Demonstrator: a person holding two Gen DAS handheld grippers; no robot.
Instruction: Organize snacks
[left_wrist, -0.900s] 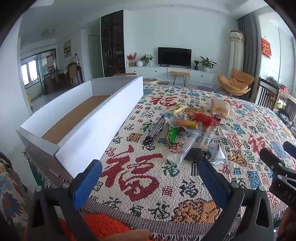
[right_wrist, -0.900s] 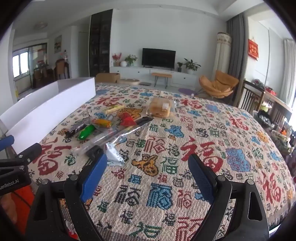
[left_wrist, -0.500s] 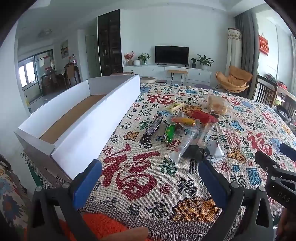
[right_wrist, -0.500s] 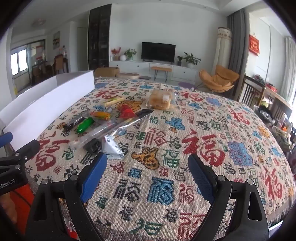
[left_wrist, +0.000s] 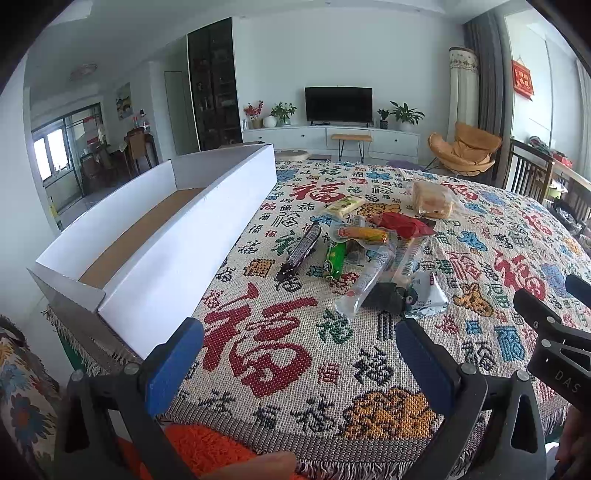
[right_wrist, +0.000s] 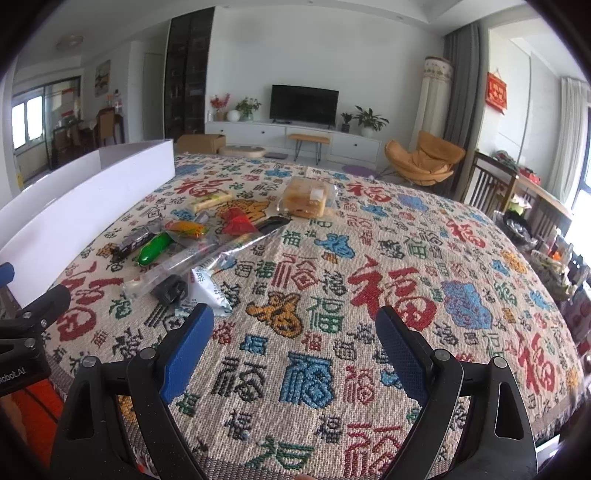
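Snacks: I see a loose cluster of wrapped snacks lying on the counter, which is covered by a woven cloth with red, blue and green characters.
Near end of cluster: a white triangular foil pouch lies touching a small black object whose nature I cannot tell.
Tubes: two long clear plastic tubes run from there toward the cluster's middle.
Middle: a green wrapped stick lies just beside a dark wrapped bar, with an orange and yellow wrapped snack and a red crinkled packet behind them.
Far end: a pale yellow bar and a clear bag of bread slices lie a little apart from the rest.
Box: a long, shallow white cardboard box with a brown floor sits along the counter's left edge, near the cluster but not touching it.
Left gripper: released, blue pads spread wide with nothing between them, hovering over the counter's near edge, short of the snacks.
Right gripper: also released and holding nothing, tilted down over bare cloth to the right of the pouch.
Room: a television on a white cabinet and an orange chair stand beyond.
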